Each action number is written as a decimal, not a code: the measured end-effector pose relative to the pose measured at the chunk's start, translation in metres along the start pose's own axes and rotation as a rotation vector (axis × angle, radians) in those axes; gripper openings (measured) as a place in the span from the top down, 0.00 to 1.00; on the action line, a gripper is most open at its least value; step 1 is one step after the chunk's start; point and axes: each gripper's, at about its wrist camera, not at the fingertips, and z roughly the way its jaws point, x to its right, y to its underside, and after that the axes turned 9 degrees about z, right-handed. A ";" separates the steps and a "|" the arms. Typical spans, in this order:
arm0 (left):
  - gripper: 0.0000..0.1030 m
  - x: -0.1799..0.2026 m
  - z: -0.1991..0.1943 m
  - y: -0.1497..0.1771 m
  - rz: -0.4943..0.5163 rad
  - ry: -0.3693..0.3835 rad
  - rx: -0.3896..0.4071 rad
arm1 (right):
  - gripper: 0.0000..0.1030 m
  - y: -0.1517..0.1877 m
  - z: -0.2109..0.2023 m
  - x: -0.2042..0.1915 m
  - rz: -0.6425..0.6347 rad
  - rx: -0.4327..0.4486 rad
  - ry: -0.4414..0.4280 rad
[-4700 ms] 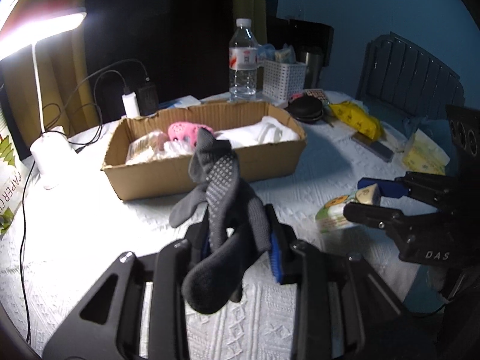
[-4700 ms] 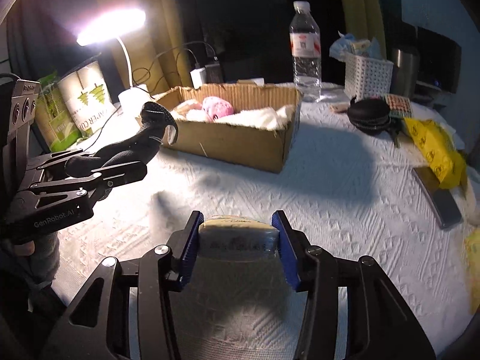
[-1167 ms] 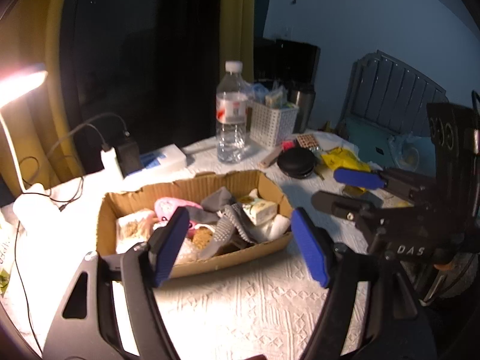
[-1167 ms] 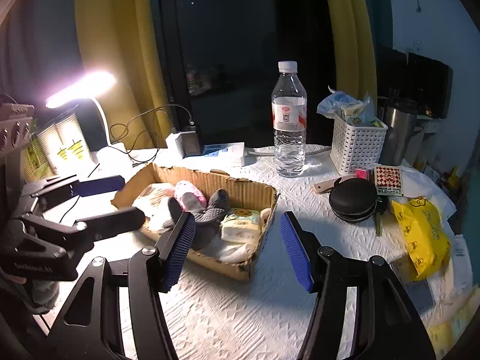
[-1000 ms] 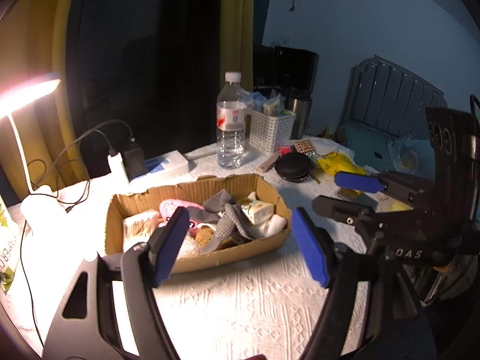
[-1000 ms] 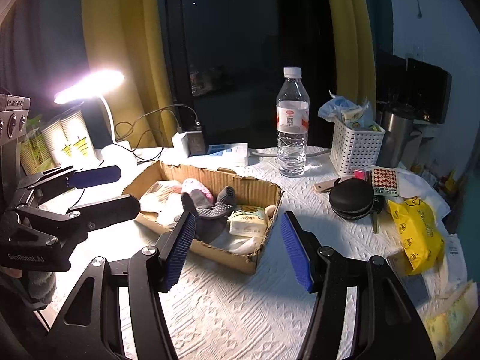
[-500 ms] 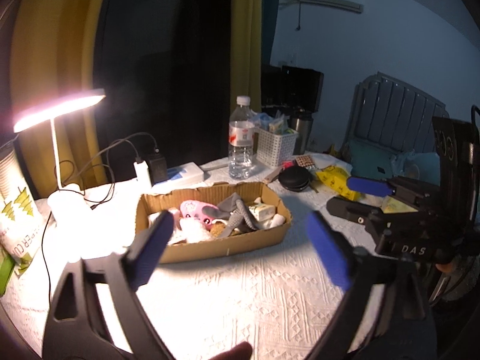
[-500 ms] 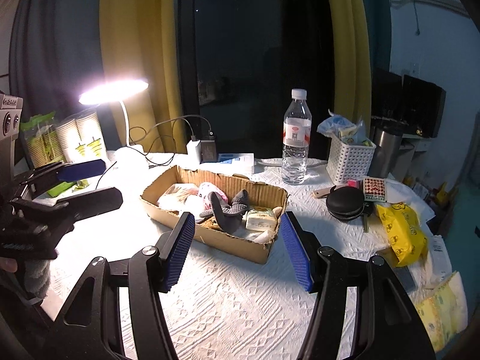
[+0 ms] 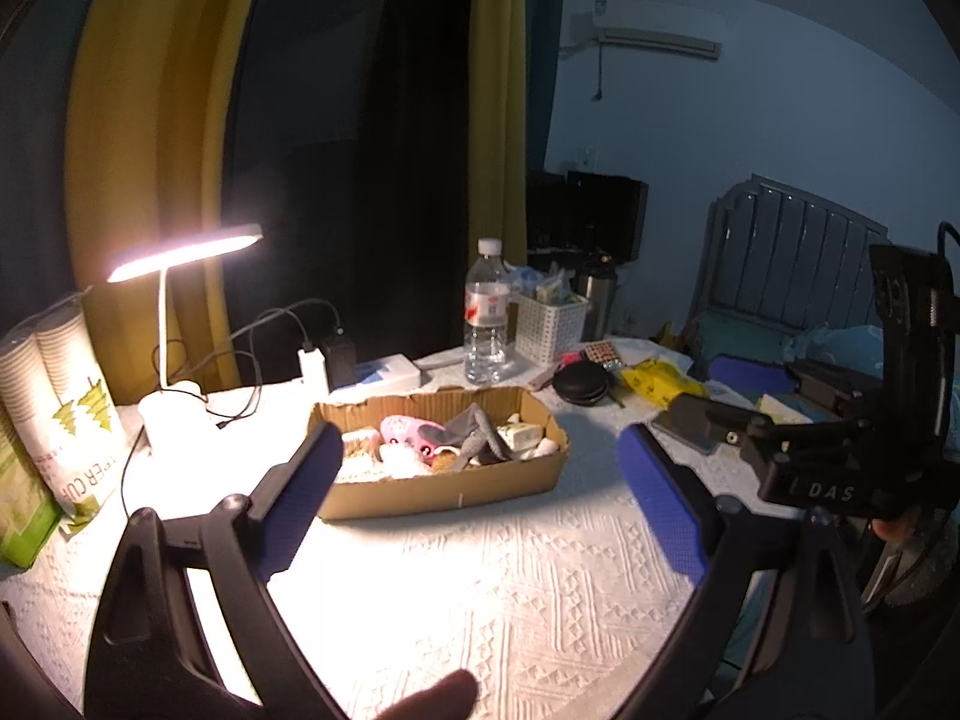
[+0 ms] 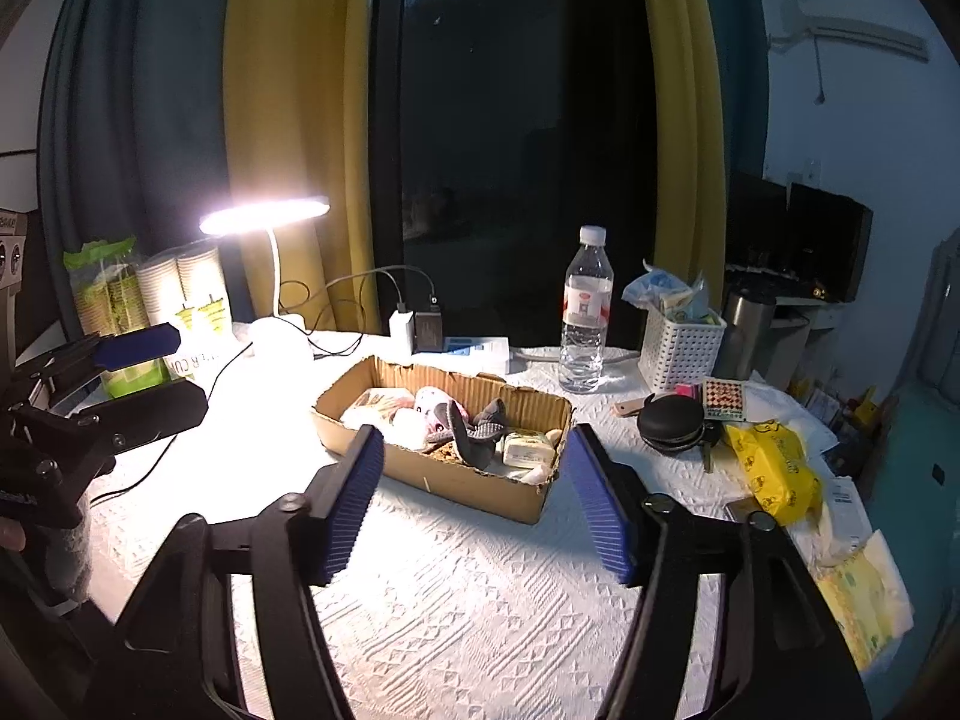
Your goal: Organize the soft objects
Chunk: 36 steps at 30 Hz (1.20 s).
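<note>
Left wrist view: the left claw [image 9: 480,483] has just been opening and stands wide and empty above the white-clothed counter [image 9: 480,588]. Beyond it the cardboard box [image 9: 441,483] holds the soft things, a lit lamp [image 9: 186,252] to the box's left.

Right wrist view: the right claw [image 10: 474,495] has likewise just been opening, wide and empty, before the box [image 10: 456,480]; yellow curtains [image 10: 288,120] hang behind it.

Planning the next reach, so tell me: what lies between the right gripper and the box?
Only bare white tablecloth between the right gripper and the box, as the right wrist view shows.
</note>
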 end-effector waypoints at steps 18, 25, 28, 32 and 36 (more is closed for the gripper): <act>0.08 0.001 -0.071 -0.020 0.015 -0.148 0.102 | 0.31 -0.011 -0.079 -0.020 0.004 0.117 0.022; 0.08 -0.008 -0.086 -0.028 -0.012 -0.172 0.133 | 0.30 -0.021 -0.093 -0.024 0.002 0.151 0.032; 0.08 -0.007 -0.089 -0.029 -0.002 -0.179 0.133 | 0.30 -0.023 -0.094 -0.025 0.000 0.157 0.031; 0.08 -0.007 -0.089 -0.030 -0.003 -0.181 0.136 | 0.29 -0.024 -0.096 -0.028 -0.007 0.159 0.031; 0.08 -0.007 -0.089 -0.030 -0.003 -0.182 0.136 | 0.29 -0.024 -0.096 -0.028 -0.006 0.159 0.032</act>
